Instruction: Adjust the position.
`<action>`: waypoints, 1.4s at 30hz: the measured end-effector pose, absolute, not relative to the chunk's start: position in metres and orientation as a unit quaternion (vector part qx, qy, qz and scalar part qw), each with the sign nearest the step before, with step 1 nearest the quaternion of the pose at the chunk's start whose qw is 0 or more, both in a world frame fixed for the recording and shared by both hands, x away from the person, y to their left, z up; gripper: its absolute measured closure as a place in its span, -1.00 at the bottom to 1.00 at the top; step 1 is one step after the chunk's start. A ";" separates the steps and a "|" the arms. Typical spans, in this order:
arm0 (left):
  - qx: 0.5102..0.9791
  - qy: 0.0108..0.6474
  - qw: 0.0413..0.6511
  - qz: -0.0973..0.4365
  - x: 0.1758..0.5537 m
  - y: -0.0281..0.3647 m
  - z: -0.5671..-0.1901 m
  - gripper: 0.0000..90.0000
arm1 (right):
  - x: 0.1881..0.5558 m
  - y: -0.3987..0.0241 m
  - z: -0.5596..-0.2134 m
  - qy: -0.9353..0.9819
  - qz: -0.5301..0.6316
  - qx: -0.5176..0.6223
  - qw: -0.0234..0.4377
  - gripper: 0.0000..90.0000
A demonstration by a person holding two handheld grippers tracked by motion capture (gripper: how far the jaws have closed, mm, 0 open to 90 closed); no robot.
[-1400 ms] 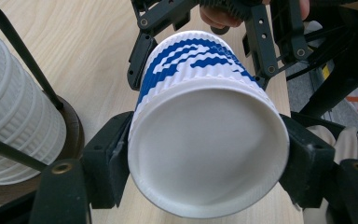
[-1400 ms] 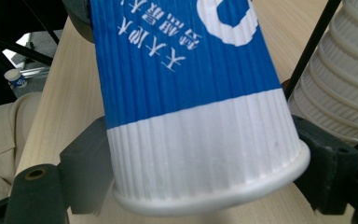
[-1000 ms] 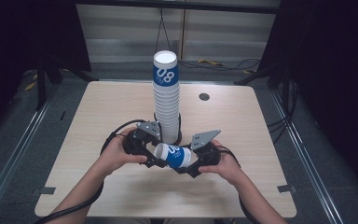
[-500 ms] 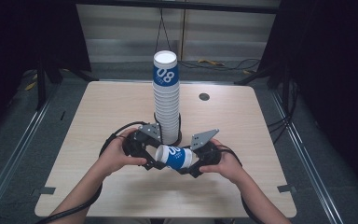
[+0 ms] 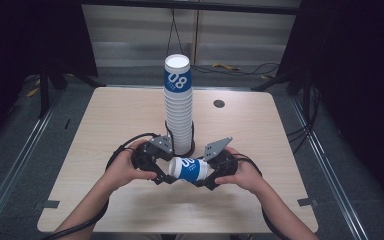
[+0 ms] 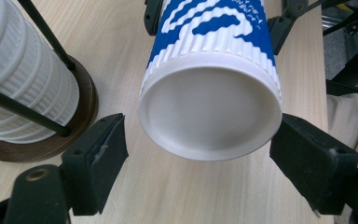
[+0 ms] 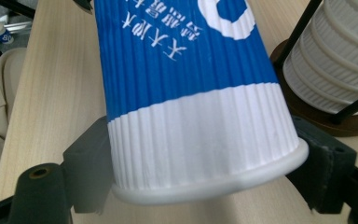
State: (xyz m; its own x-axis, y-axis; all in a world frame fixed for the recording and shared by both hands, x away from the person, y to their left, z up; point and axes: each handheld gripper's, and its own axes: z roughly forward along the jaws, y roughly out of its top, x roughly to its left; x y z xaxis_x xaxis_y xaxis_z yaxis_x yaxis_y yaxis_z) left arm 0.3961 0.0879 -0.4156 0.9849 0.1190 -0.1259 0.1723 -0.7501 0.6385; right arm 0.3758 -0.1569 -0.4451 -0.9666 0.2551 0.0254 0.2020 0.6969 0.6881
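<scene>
A blue and white ribbed paper cup (image 5: 189,169) lies level above the table between my two grippers. My right gripper (image 5: 207,175) is shut on its white rim end, and its pads (image 7: 91,154) press the cup (image 7: 191,93) from both sides. My left gripper (image 5: 164,175) faces the cup's closed base (image 6: 209,112). Its jaws have just been opening and now stand open, with a gap between each pad (image 6: 105,149) and the cup. A tall stack of the same cups (image 5: 178,107) stands on a holder just behind the grippers.
The stack (image 6: 23,79) sits on a round wooden base (image 6: 84,112) with thin black rods around it. The wooden table (image 5: 115,120) has a small dark round hole (image 5: 219,104) at the back right. Metal rails run along the floor on both sides.
The left gripper's jaws have spread away from the cup's base end. Both hands and the cup have stayed where they were.
</scene>
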 end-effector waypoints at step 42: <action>0.939 0.085 0.331 -0.037 0.391 0.090 -0.428 -0.60 | 0.381 -0.134 -0.422 0.978 0.192 0.072 0.036 -0.59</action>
State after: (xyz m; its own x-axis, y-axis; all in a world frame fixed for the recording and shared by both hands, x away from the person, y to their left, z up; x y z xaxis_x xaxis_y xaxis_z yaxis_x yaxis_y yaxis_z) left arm 0.3909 0.0897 -0.4278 0.9829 0.1343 -0.1262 0.1837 -0.7667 0.6152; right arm 0.3809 -0.1336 -0.4216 -0.9870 0.1551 -0.0428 0.1274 0.9158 0.3809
